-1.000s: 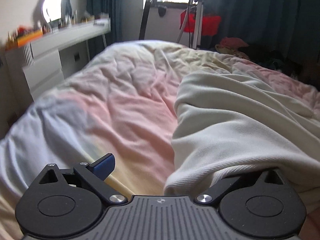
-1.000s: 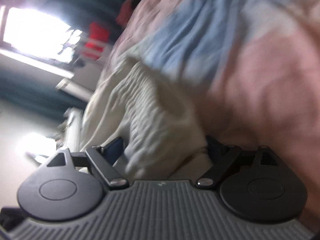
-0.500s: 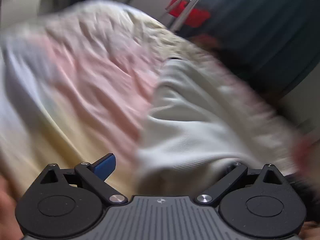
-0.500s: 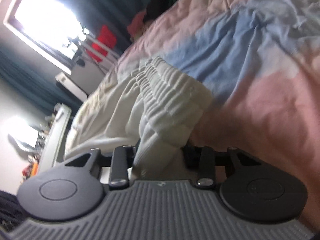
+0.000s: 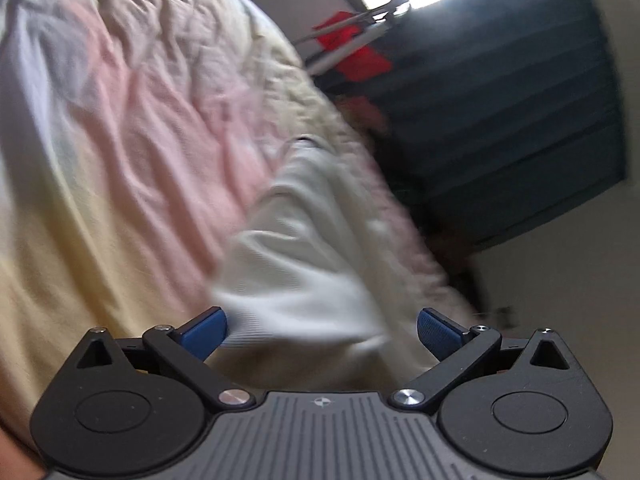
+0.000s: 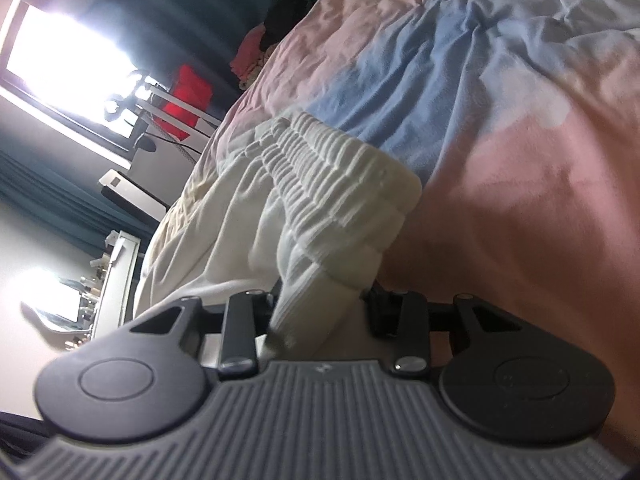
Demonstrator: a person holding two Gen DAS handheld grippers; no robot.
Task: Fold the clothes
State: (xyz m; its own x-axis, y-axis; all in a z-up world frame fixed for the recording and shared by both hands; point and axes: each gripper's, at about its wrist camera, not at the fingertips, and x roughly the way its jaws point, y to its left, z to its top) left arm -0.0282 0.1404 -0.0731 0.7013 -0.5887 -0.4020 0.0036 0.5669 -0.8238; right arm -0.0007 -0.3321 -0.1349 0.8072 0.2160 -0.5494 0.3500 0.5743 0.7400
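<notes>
Left wrist view: left gripper (image 5: 322,326) at bottom centre, blue pads spread wide, nothing between them pinched; the cream garment (image 5: 304,280) runs from the gap up toward frame centre, lying on the pastel duvet (image 5: 120,128) that fills the left half. Frame is tilted and blurred on the cloth, so whether the fabric edge touches either pad I cannot tell. Dark curtain (image 5: 500,120) upper right, red item (image 5: 356,52) on a stand below the window. Right wrist view: right gripper (image 6: 320,308) at lower centre, jaws drawn in on a bunched corner of the cream garment (image 6: 320,208); the ribbed elastic waistband (image 6: 332,160) fans out above the grip toward frame centre, over the pink and blue duvet (image 6: 520,160) on the right. Window (image 6: 68,60) upper left, white desk (image 6: 120,264) at left edge. Risks, as judgement: only one tool holds cloth, so lifting now would likely let the free side sag and twist the fold. The right grip takes a thick wad near the waistband; it may slip out under pull, or catch duvet with it.
</notes>
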